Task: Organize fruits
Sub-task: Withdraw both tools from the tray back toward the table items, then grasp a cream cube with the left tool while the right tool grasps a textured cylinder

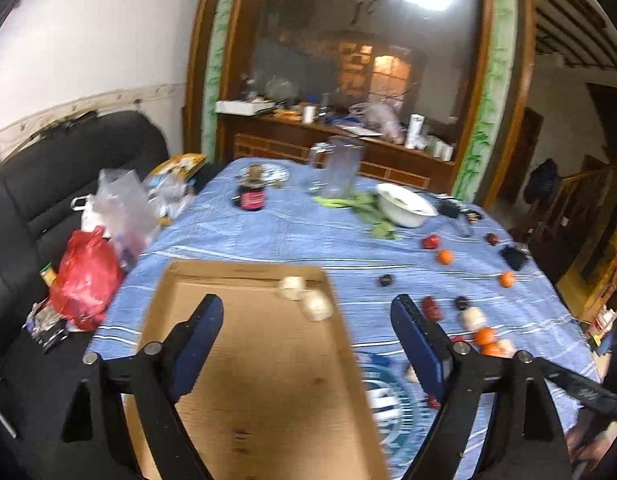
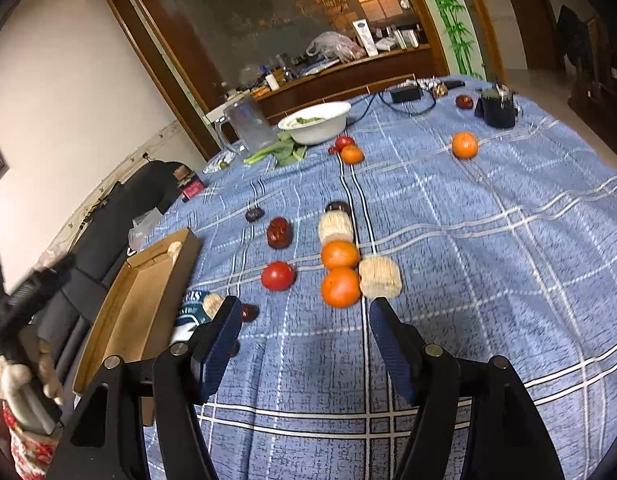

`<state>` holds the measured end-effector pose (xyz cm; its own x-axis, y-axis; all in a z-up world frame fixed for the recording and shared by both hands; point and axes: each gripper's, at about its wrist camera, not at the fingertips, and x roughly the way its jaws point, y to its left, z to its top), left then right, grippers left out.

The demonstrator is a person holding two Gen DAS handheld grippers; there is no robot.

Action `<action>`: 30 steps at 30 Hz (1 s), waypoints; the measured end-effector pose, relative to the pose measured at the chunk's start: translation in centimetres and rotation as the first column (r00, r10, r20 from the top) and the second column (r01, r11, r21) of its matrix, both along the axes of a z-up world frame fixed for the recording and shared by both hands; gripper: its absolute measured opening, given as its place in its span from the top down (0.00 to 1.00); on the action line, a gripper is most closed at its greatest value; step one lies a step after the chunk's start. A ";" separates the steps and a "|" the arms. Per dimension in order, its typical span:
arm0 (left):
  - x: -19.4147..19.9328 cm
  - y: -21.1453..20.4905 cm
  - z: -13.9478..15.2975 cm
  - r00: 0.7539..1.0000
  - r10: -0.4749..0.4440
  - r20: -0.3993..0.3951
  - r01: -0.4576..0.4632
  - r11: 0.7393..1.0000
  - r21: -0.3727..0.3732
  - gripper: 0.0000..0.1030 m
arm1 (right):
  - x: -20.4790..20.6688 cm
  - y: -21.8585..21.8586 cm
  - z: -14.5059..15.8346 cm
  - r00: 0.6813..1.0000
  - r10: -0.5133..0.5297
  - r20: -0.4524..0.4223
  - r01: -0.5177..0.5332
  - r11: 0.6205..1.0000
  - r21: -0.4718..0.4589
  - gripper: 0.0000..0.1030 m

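My left gripper point(image 1: 306, 310) hangs open over a shallow cardboard tray point(image 1: 248, 380), nothing between its fingers. Two pale cream pieces point(image 1: 306, 298) lie in the tray's far right corner. My right gripper point(image 2: 304, 312) is open above the blue checked tablecloth point(image 2: 468, 260), just short of a cluster: two oranges point(image 2: 340, 272), a cream piece point(image 2: 380, 278) beside them, another cream piece point(image 2: 335, 227) behind. A red tomato point(image 2: 277, 276) and a dark red fruit point(image 2: 279, 232) lie to the left. More oranges point(image 2: 464, 145) sit farther back. The left gripper point(image 2: 32, 292) shows at the left edge, held by a hand.
A white bowl point(image 2: 316, 122) with greens, a clear plastic jug point(image 2: 248, 124) and a dark jar point(image 1: 251, 197) stand at the table's far side. A black pouch point(image 2: 497, 107) and cables lie far right. A black sofa point(image 1: 36, 200) with plastic bags point(image 1: 88, 280) lines the left.
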<state>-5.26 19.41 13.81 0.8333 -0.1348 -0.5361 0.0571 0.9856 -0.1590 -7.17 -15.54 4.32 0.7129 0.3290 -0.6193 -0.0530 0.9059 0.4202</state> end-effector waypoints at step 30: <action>3.2 -12.9 -8.4 0.929 -0.242 -0.279 0.246 0.969 -0.021 0.42 | 3.5 -3.9 -3.2 0.992 0.043 -0.118 -0.044 0.999 -0.004 0.32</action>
<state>-2.08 6.49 5.39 0.5933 -0.3059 -0.7446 0.2519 0.9491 -0.1892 -3.68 -19.43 1.16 0.6202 0.3538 -0.7002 -0.0429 0.9065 0.4200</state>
